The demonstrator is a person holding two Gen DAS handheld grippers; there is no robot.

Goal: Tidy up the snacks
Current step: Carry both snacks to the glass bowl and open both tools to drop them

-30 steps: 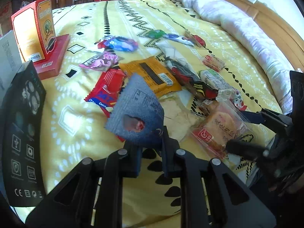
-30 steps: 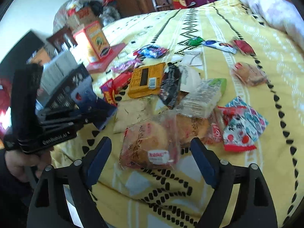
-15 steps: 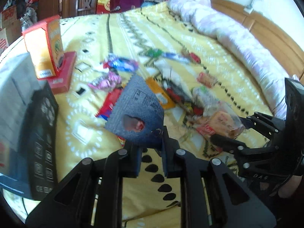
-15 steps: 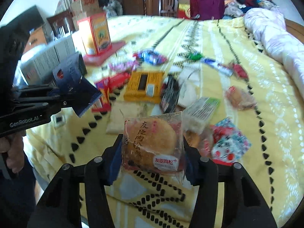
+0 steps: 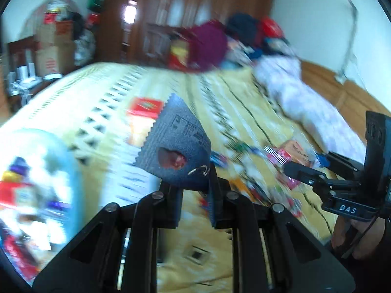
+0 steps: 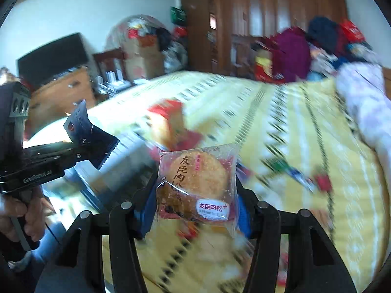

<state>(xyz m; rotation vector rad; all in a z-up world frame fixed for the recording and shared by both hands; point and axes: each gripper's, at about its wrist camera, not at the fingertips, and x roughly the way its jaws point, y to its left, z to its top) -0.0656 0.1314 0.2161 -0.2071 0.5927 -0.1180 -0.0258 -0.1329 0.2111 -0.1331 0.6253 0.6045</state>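
Observation:
My left gripper [image 5: 194, 190] is shut on a dark blue snack packet [image 5: 178, 144] with a serrated edge and a small red window, held up above the bed. My right gripper [image 6: 195, 195] is shut on a clear-wrapped round golden pastry [image 6: 198, 183] with a white and pink label, also lifted off the bed. In the right wrist view the left gripper [image 6: 97, 139] shows at the left with the blue packet [image 6: 78, 119]. In the left wrist view the right gripper [image 5: 305, 168] shows at the right, its pastry [image 5: 295, 150] blurred. Several loose snacks [image 5: 256, 166] lie on the yellow bedspread [image 5: 151, 90].
A pale blue container [image 5: 36, 183] with snacks inside is at the lower left of the left wrist view. A red and orange box [image 5: 144, 114] stands on the bed. A rolled pale duvet [image 5: 305, 102] lies along the right. Cardboard boxes [image 6: 144, 51] and a wardrobe [image 6: 268, 19] stand behind.
The right gripper closed on the pastry and lifted it off the bed. Both grippers rose and tilted up, so the room's far wall shows. The left gripper kept hold of the blue packet.

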